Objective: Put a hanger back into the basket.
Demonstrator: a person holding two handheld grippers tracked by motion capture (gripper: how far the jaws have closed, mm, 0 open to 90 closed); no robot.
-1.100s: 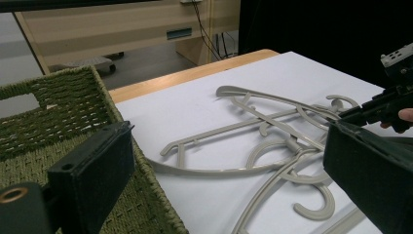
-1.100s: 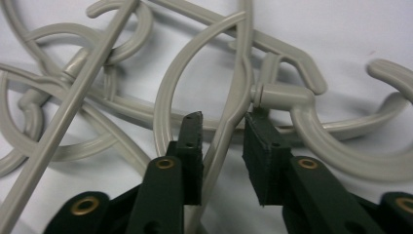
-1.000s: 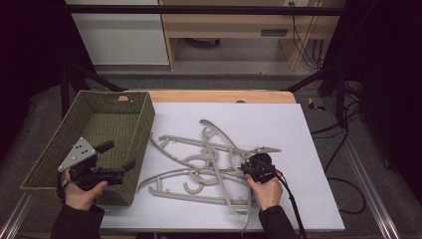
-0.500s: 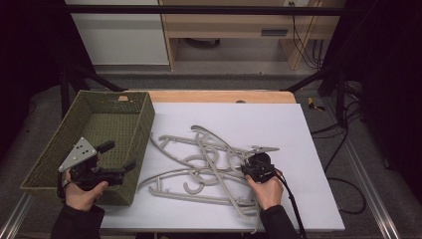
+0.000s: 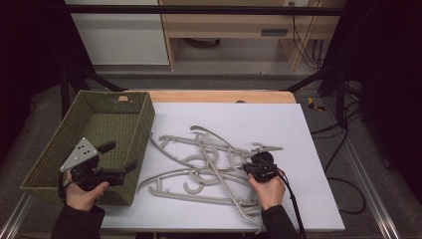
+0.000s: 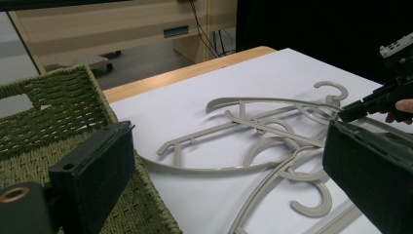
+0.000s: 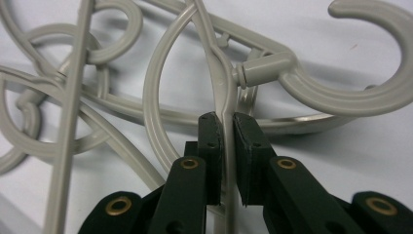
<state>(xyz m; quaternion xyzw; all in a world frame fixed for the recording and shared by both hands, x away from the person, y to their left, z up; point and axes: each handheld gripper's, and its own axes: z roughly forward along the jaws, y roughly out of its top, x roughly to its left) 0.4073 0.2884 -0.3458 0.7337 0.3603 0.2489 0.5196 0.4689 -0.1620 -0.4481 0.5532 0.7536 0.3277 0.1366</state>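
Observation:
Several grey plastic hangers lie tangled on the white table. At the pile's right edge my right gripper points left. It is shut on the thin arm of one hanger, just below its hook joint, and its jaws have just closed a little tighter on that arm. My left gripper is held over the near right corner of the green woven basket. It stands open with nothing between its fingers.
The basket stands on the table's left side, its wall next to the hangers. The right gripper is seen beyond them. A wooden strip runs along the table's far edge, with furniture and cables behind.
The curved arm of the top hanger has dropped and swung a little to the left. Both hands have stayed in place.

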